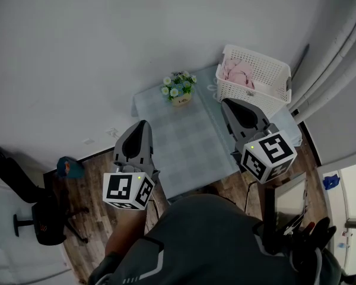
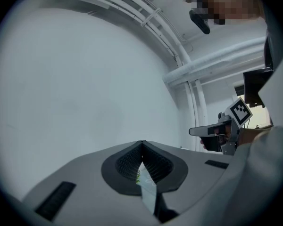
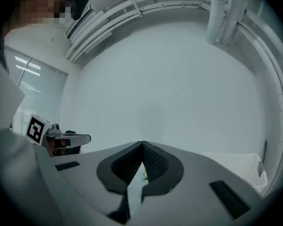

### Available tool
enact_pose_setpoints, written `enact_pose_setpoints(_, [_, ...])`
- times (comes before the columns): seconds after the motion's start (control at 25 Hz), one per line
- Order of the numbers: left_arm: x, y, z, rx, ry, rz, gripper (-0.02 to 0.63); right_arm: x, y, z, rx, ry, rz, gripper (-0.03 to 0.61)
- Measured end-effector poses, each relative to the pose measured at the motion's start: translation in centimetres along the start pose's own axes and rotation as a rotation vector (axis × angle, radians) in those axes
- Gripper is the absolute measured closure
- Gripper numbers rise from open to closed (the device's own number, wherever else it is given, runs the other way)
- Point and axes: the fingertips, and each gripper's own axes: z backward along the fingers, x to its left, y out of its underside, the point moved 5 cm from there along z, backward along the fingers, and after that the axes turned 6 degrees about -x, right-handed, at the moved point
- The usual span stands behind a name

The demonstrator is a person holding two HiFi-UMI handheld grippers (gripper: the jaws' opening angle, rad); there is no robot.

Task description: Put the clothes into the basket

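A white slatted basket (image 1: pixel 262 60) stands at the far right corner of the table (image 1: pixel 184 153), and pink clothes (image 1: pixel 237 71) lie inside it. No other clothes show on the checked tablecloth. My left gripper (image 1: pixel 143 123) hangs level over the table's near left edge, jaws closed tip to tip with nothing held. My right gripper (image 1: pixel 226 103) hovers just in front of the basket, likewise shut and holding nothing. In the left gripper view my left gripper (image 2: pixel 142 142) faces a bare wall. In the right gripper view my right gripper (image 3: pixel 142 143) has the basket (image 3: pixel 240 164) low to its right.
A small pot of flowers (image 1: pixel 179 88) stands at the table's far middle. A black office chair (image 1: pixel 32 215) and a blue object (image 1: pixel 68 167) are on the wooden floor to the left. White walls close off the back, with pipes running along the right.
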Motion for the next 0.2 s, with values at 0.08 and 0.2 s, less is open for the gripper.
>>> enact_pose_setpoints(0.08, [-0.06, -0.06, 0.04, -0.004, 0.005, 0.001, 0.604, 0.06, -0.02, 0.03, 0.005, 0.001, 0.002, 0.566])
enact_pose_setpoints(0.2, [-0.25, -0.06, 0.16, -0.005, 0.012, 0.006, 0.604, 0.1, -0.05, 0.15, 0.013, 0.006, 0.0, 0.566])
